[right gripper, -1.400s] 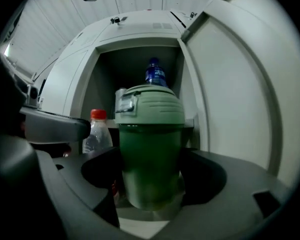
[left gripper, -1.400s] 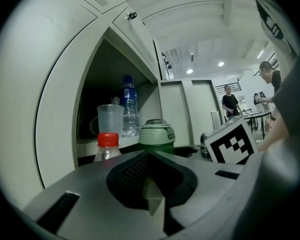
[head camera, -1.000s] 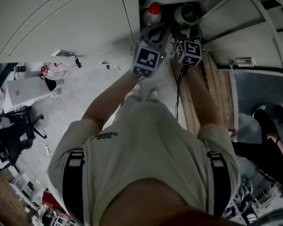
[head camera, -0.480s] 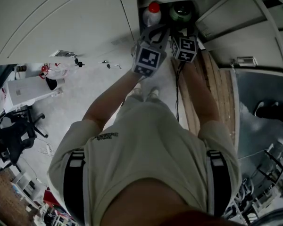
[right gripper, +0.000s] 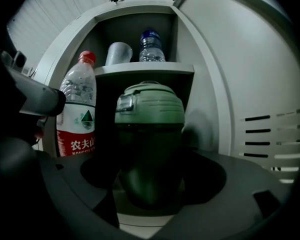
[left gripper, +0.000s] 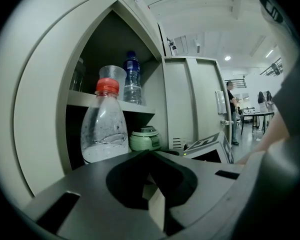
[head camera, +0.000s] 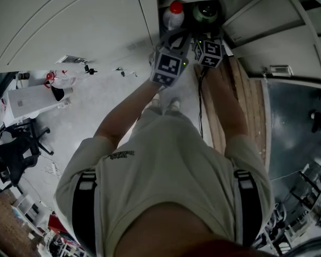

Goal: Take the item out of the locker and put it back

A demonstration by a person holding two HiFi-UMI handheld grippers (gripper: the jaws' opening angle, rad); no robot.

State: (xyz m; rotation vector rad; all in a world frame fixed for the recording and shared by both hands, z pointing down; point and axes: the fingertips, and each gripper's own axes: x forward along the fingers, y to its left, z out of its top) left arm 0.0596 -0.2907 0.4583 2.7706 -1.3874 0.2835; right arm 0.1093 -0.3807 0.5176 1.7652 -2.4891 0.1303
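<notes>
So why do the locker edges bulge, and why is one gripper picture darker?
Left and right gripper views: wide-angle lenses bow the straight edges of the locker inside a black round border. Right gripper view: it faces the shaded locker, so the green flask is dim below its lid. Left gripper view: bright ceiling lights beyond the door lift it.

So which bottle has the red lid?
The lower bottle, left of the green flask; the upper-shelf bottle has a blue cap.

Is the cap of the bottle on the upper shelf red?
No, the upper-shelf bottle has a blue cap; the red-capped bottle stands below.
</notes>
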